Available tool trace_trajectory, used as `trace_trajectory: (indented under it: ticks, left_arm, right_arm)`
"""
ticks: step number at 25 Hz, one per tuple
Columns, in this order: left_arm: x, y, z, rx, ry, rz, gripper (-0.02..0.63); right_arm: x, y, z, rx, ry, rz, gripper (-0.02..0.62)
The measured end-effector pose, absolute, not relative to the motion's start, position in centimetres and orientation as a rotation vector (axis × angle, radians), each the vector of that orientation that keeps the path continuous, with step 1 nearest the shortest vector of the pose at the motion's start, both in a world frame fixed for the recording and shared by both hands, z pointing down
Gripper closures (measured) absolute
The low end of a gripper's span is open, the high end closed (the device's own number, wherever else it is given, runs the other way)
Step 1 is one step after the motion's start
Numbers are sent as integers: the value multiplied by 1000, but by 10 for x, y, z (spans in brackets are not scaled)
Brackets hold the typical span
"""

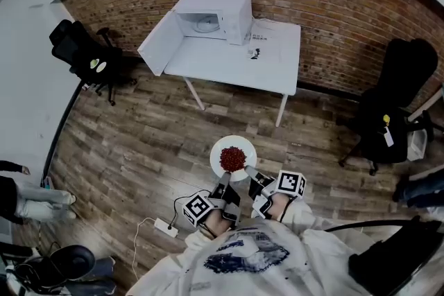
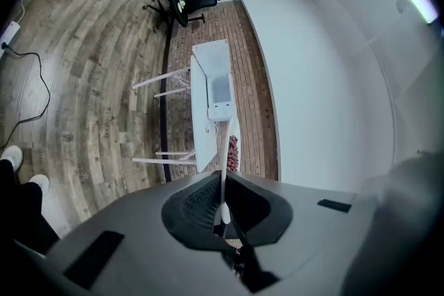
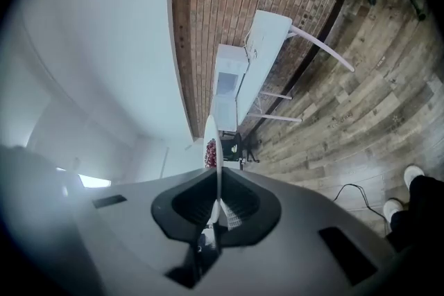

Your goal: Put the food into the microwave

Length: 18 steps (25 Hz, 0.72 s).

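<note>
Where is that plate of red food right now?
The plate is low-centre in the head view, clamped by the left gripper and right gripper over the wooden floor, well short of the table bearing the open microwave.

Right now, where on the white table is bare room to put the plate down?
Bare: the front strip of the table, from the open door to the right edge. Crowded: just right of the microwave, where a small dark object lies.
</note>
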<state>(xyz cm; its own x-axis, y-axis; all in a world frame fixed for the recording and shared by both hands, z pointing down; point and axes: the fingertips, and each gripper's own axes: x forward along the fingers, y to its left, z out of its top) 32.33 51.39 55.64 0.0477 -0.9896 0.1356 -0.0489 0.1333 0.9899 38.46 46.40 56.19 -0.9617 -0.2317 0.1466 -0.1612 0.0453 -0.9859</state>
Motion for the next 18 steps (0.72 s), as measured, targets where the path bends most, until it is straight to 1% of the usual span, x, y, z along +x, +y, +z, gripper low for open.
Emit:
trace_trajectory:
  ticks: [9,18]
  left_arm:
    - [330,491,558,1151,-1297,-1065,589]
    - [303,469,568,1130,-1309,-1052,589]
  right_arm:
    - [389,438,565,-367,2250,-2104,571]
    - [363,414,573,-367,2250,-2119,571]
